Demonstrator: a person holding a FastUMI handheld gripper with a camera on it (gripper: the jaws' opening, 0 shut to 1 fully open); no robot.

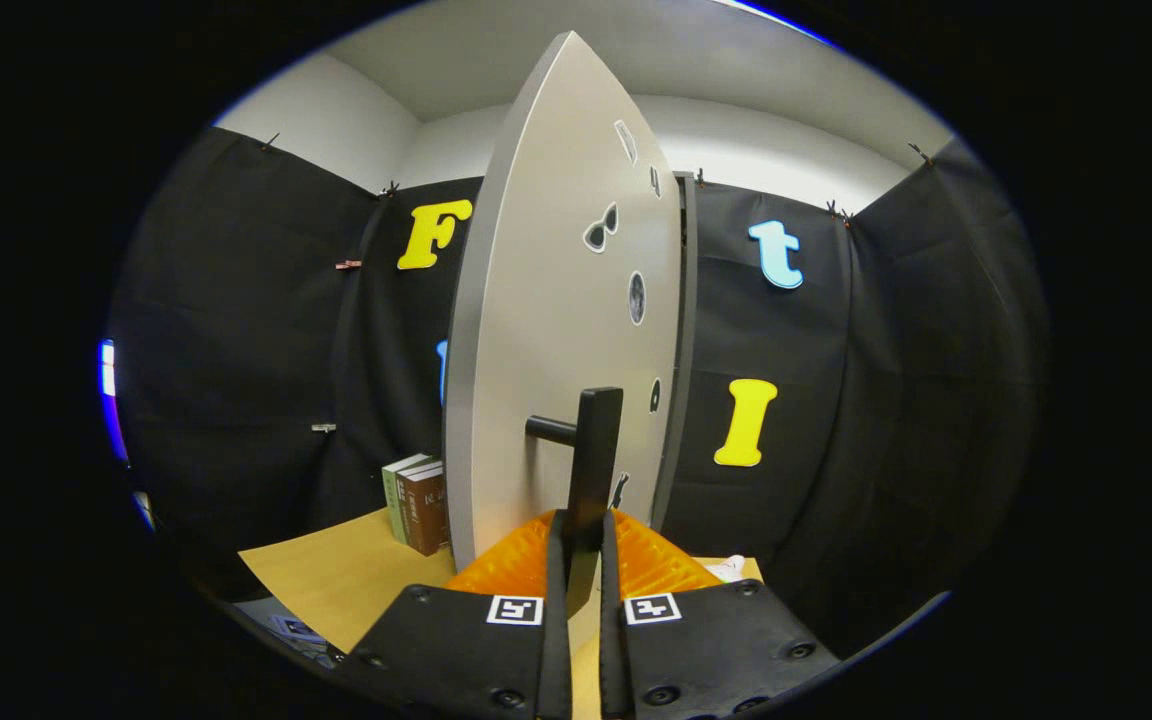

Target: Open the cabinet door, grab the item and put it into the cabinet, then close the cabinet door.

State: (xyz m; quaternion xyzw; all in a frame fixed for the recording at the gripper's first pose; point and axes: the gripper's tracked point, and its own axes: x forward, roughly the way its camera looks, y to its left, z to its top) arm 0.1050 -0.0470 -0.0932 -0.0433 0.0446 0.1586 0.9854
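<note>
Hand-held gripper: the hand-held gripper [582, 545] reached forward at the bottom of the gripper view, its two fingers drawn close together and pinching the lower end of the door's handle.
Handle: a black, upright bar handle [596, 455] stood off the door face on a short black peg; its lower part sat between the fingers [556, 560].
Cabinet door: a tall, pale grey, flat cabinet door [556, 330] was seen nearly edge-on, swung part way, with several small stickers scattered over its face.
Cabinet body: a dark grey upright edge of the cabinet [684, 330] showed just behind the door's far side; the inside could not be seen from here.
Item: a bright orange, ribbed plastic object [656, 560] lay low on the tabletop, just beyond the fingers and at the foot of the door. It seemed to be the thing to stow, though its full shape was hidden.
Books: two upright books [418, 505], one green-spined and one brown, stood beside the door's near edge.
Tabletop: a tan, paper-covered tabletop [336, 580] carried everything.
Step in hand: judged to be working the door by its handle; whether opening or closing cannot be told.
Next move: likely a steady swing about the hinge, keeping the pinch firm so the bar did not slip.
</note>
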